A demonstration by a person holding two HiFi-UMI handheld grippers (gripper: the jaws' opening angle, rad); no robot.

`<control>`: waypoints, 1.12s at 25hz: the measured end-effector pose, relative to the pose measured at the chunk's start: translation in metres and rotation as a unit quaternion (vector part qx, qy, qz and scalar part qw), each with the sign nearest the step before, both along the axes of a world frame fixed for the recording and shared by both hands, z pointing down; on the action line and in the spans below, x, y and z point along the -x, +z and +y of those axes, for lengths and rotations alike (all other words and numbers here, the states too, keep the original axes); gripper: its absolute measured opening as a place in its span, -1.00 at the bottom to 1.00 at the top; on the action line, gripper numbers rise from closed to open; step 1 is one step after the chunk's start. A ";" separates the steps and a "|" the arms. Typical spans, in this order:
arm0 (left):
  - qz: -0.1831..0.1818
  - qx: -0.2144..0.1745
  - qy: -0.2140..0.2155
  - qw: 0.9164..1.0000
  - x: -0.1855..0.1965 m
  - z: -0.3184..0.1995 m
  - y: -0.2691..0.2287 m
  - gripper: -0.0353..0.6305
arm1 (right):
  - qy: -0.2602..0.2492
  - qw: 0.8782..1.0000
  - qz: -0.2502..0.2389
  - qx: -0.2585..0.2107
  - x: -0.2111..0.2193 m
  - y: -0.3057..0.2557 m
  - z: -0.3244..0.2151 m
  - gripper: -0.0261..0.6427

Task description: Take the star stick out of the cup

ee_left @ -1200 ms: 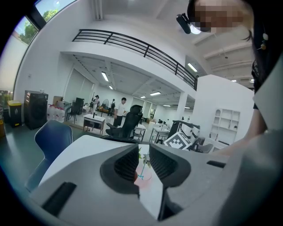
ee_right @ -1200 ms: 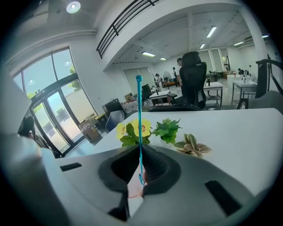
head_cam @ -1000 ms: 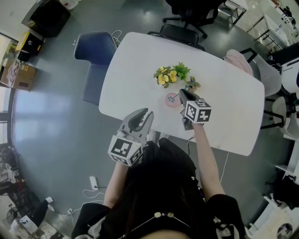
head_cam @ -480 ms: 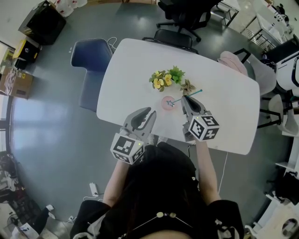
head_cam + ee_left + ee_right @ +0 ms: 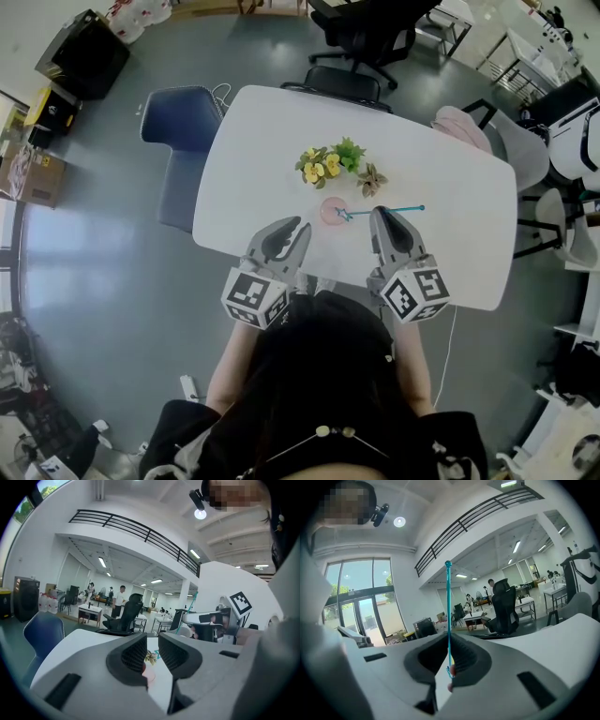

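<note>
Star stick [image 5: 448,602] pinched in right gripper [image 5: 384,214], jaws nearly together; left gripper [image 5: 300,228] spread, empty.

cup [image 5: 150,673]: mostly hidden behind left hand-held gripper [image 5: 153,642] | star stick [image 5: 405,209]: star too small to tell

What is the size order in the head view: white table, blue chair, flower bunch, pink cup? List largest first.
1. white table
2. blue chair, though it sits lower, farther from the camera
3. flower bunch
4. pink cup
</note>
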State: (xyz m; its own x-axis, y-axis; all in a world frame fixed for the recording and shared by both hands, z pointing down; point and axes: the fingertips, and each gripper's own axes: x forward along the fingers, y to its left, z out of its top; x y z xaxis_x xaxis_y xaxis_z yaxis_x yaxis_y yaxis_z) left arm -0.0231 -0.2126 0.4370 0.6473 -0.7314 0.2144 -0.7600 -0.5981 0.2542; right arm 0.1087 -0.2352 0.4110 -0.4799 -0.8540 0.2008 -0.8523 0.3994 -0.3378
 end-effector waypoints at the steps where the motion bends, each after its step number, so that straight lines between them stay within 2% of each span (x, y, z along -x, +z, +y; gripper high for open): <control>1: 0.001 0.000 0.000 1.000 0.000 0.001 -0.001 -0.66 | 0.001 1.000 -0.001 -0.006 0.000 -0.005 0.003 -0.86; 28: 0.010 -0.006 0.000 1.000 -0.003 0.000 -0.002 -0.66 | 0.004 0.999 0.013 -0.036 0.001 -0.028 0.024 -0.87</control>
